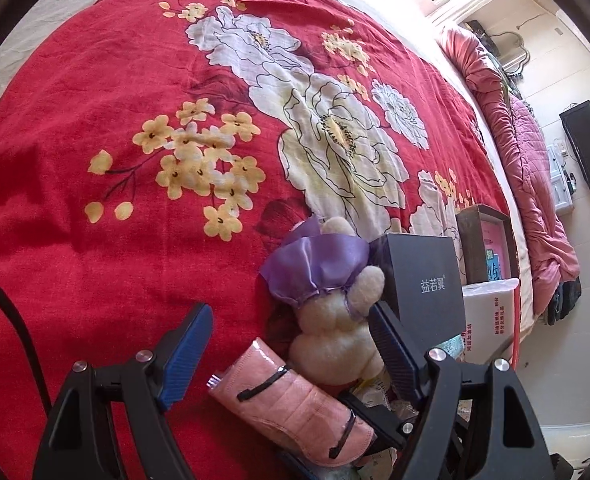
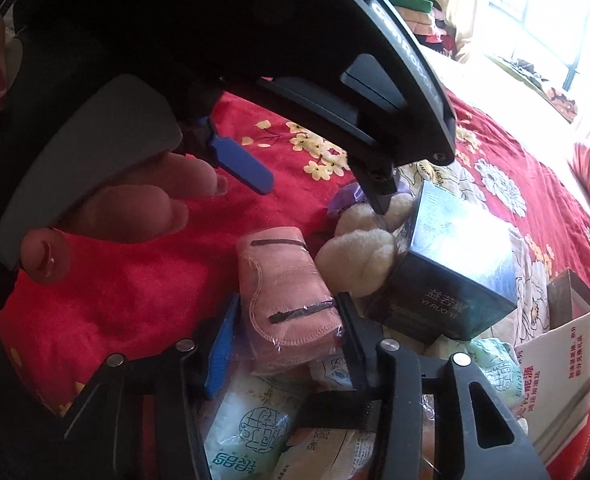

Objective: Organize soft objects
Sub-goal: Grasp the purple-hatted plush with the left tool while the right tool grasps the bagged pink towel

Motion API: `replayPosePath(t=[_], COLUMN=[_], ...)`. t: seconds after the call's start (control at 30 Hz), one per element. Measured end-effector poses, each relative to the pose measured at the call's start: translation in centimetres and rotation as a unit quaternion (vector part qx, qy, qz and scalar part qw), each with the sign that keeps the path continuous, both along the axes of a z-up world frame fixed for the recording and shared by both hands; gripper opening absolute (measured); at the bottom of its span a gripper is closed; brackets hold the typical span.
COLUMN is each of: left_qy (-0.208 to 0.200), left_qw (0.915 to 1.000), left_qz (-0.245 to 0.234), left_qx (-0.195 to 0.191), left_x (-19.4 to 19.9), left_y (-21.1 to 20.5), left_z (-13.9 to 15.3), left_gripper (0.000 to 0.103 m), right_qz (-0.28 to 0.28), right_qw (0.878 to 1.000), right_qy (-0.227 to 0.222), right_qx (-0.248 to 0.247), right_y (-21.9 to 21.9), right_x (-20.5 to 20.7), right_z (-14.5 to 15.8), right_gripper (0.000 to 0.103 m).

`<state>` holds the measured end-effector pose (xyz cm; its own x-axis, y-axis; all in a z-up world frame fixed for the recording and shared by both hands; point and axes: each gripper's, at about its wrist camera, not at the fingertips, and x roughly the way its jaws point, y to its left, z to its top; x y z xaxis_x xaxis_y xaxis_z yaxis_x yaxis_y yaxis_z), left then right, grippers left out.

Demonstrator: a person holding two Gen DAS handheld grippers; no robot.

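A cream plush toy in a purple dress lies on the red flowered bedspread, against a black box. My left gripper stands open over it, its right finger beside the toy's arm and its left finger apart from it. In the right wrist view the toy lies just beyond a pink cloth pack wrapped in clear plastic. My right gripper has both pads against that pack's sides. The left gripper and a hand fill the upper part of that view.
Several green-printed tissue packs lie under my right gripper. A white carton and a brown box stand to the right of the black box. A pink quilt lies along the bed's far edge.
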<state>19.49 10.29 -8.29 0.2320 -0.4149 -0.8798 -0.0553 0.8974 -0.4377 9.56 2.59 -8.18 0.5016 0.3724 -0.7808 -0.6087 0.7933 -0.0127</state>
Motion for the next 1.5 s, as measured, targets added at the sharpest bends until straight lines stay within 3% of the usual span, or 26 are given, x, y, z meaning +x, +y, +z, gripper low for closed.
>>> replayPosePath(t=[0.17,0.4,0.53,0.8,1.23,1.5], left_qy=[0.009,0.026,0.044,0.023,-0.059,-0.091], left_qw=[0.9999,0.9954,0.9908,0.9943,0.9954,0.9947], left_qz=[-0.002,0.019,0.032,0.028,0.065,0.046], left_qx=[-0.014,-0.090,-0.124,-0.100,-0.038,0.006], left_x=[0.5,1.0,1.3,0.8,-4.3,-7.6], left_y=[-0.9,-0.4,-0.2,-0.8,3.5,3.0], left_z=[-1.0,-2.6,-3.8,-2.6,3.7,6.7], left_gripper=[0.077,0.053,0.046,0.041,0.038,0.038], right_qz=[0.001,-0.002,-0.003,-0.016,-0.039,-0.074], right_qw=[0.999,0.998,0.998,0.998,0.995,0.992], right_qy=[0.013,0.019,0.021,0.021,0.018,0.004], right_qx=[0.032,0.051,0.052,0.062,0.093,0.103], right_y=[-1.3,-2.9,-3.3,-4.5,-7.6,-8.4], right_x=[-0.1,0.0,-0.8,-1.4,-3.1,-4.9], right_z=[0.1,0.1,0.0,0.7,3.0,5.2], right_gripper=[0.044,0.044,0.044,0.044,0.044,0.044])
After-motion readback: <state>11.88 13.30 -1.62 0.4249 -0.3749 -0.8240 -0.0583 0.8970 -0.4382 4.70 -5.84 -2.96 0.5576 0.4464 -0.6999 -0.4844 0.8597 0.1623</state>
